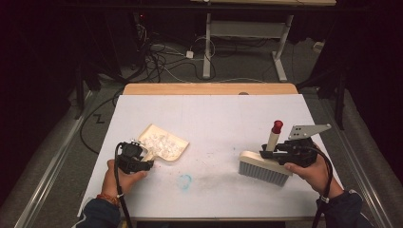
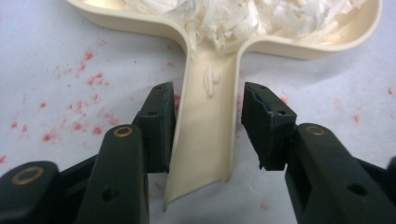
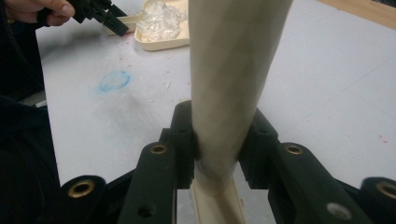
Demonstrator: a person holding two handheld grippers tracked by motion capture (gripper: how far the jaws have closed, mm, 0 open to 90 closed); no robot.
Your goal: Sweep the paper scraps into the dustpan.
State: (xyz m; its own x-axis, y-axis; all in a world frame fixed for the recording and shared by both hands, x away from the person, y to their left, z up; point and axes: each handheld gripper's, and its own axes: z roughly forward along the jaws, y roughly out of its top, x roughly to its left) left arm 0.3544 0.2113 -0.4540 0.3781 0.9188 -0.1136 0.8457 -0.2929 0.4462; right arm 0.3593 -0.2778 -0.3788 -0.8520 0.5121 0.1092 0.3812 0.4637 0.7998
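The left gripper (image 2: pixel 208 123) has its jaws parted on either side of the dustpan (image 1: pixel 164 144) handle; a gap shows at the right pad, so nothing is clamped. The dustpan lies on the table (image 1: pixel 214 114) at 9 o'clock from centre, loaded with white scraps (image 2: pixel 243 18). The right gripper (image 3: pixel 218 140) is closed on the handle of the brush (image 1: pixel 264 166), which stands at 4 o'clock, bristles down.
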